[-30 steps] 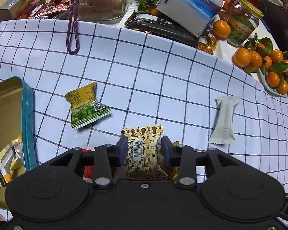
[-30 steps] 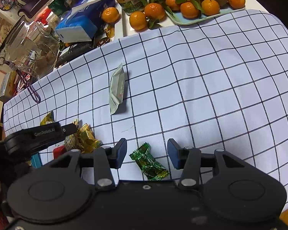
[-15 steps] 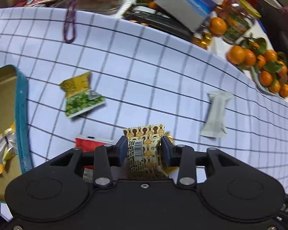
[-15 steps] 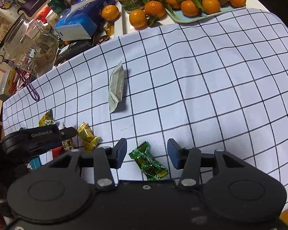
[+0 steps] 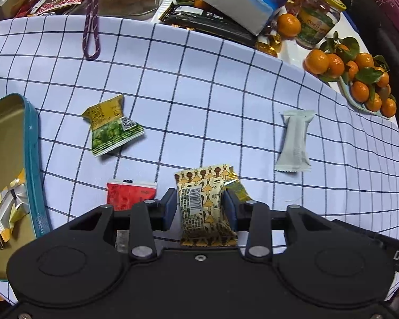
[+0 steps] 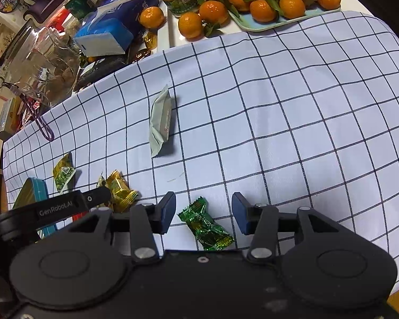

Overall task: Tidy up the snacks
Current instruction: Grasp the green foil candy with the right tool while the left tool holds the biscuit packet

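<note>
Right now my left gripper [image 5: 199,206] is clamping a yellow patterned snack packet [image 5: 203,204], barcode side up, lifted just above the checked tablecloth [image 5: 226,93]. My right gripper [image 6: 203,212] is hanging with its jaws apart around a green foil candy [image 6: 206,226] lying on the cloth, neither pad touching it. An open teal tin [image 5: 32,159] is sitting at the left edge.

left hand-held gripper [image 5: 200,207]: pitched steeply down toward the worktop [image 5: 226,85], both blue pads pressed against the sides of a yellow patterned snack packet [image 5: 203,207], packet upright between them
right hand-held gripper [image 6: 203,212]: pitched steeply down, jaws parted, pads clear of the green candy [image 6: 206,224] lying between them on the worktop
left seen from right wrist: its black finger [image 6: 93,199] reaches in at lower left
</note>
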### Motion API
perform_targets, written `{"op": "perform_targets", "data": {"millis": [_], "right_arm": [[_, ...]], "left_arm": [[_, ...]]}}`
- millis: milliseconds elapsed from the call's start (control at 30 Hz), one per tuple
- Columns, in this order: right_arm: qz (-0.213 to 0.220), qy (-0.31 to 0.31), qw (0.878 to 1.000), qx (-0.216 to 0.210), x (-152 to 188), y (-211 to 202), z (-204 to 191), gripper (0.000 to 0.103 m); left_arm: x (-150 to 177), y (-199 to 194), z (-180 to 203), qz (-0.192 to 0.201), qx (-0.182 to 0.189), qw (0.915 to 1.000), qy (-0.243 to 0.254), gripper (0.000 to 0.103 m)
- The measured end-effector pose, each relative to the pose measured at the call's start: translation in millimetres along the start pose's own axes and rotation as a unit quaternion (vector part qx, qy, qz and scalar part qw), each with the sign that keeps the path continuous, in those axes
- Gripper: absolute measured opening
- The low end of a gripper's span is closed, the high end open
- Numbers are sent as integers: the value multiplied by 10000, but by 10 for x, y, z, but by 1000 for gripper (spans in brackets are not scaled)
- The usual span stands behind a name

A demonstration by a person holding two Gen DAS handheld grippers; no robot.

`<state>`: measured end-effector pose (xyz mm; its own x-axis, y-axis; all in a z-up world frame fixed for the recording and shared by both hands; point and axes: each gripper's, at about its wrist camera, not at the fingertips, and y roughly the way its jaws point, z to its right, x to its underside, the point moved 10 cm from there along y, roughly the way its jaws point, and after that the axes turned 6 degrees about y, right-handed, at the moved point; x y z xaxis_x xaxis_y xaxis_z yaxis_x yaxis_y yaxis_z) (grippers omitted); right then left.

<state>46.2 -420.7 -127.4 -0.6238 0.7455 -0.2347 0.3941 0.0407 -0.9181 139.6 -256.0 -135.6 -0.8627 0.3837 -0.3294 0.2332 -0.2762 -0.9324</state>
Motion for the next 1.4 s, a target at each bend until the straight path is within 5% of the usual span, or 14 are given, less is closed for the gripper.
{"op": "perform_targets", "data": {"millis": [1000,1400], "right_arm": [[-264,-566,9980,94,221,137,-58,50],[-297,-1093,9930,348,340,256,-121,50]], "left_arm": [[38,115,-16,-151,-45,9998,-126,50],[63,39,48,-289,477,9981,-269,42]]}}
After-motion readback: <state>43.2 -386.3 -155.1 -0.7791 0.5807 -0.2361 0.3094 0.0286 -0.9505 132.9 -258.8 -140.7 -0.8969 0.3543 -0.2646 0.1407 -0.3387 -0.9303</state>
